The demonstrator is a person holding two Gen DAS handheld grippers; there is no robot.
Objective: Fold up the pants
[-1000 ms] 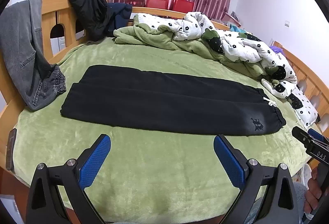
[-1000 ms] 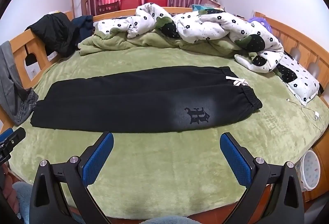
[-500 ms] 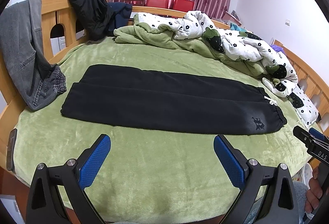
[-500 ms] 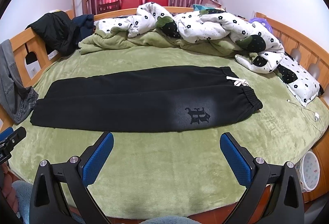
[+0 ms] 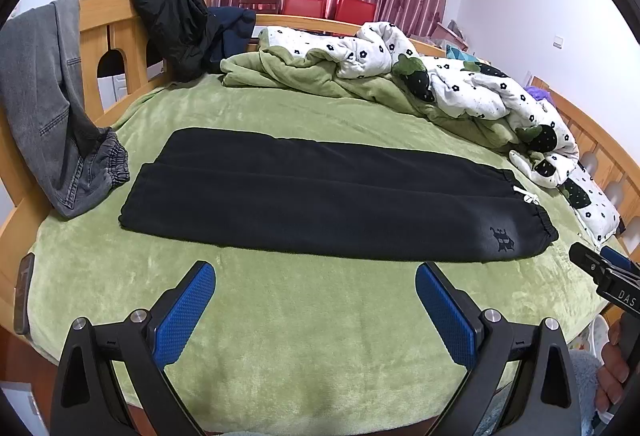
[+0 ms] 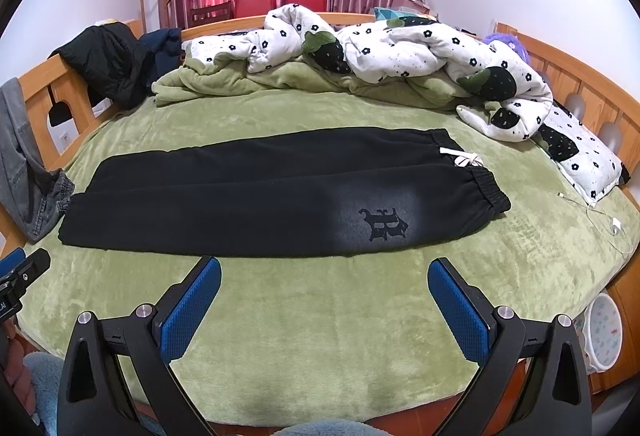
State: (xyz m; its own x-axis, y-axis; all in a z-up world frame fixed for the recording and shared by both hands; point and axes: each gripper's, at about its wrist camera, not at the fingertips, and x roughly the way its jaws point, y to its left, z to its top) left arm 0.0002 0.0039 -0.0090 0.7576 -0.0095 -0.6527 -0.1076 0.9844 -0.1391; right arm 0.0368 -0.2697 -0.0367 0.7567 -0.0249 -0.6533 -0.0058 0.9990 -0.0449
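Observation:
Black pants (image 5: 320, 196) (image 6: 260, 196) lie flat across the green bed cover, legs side by side. Their cuffs point left and the elastic waistband with a white drawstring (image 6: 460, 158) lies at the right. A dark logo (image 6: 384, 224) sits near the waist. My left gripper (image 5: 316, 280) hovers open over the bed's near edge, short of the pants' near side. Just as wide open, the right gripper (image 6: 324, 276) hangs before the logo end. Nothing is between either pair of blue pads.
A rumpled white flowered duvet (image 6: 400, 52) and green blanket (image 5: 312, 80) pile up at the far side. Grey jeans (image 5: 48, 108) and a black jacket (image 5: 176, 24) hang on the wooden frame at left. A white cable with charger (image 6: 600, 214) lies at right, a pale bin (image 6: 604, 332) below.
Both grippers have eased back slightly and risen a little; the pants sit marginally farther away in view. Nothing was grasped.

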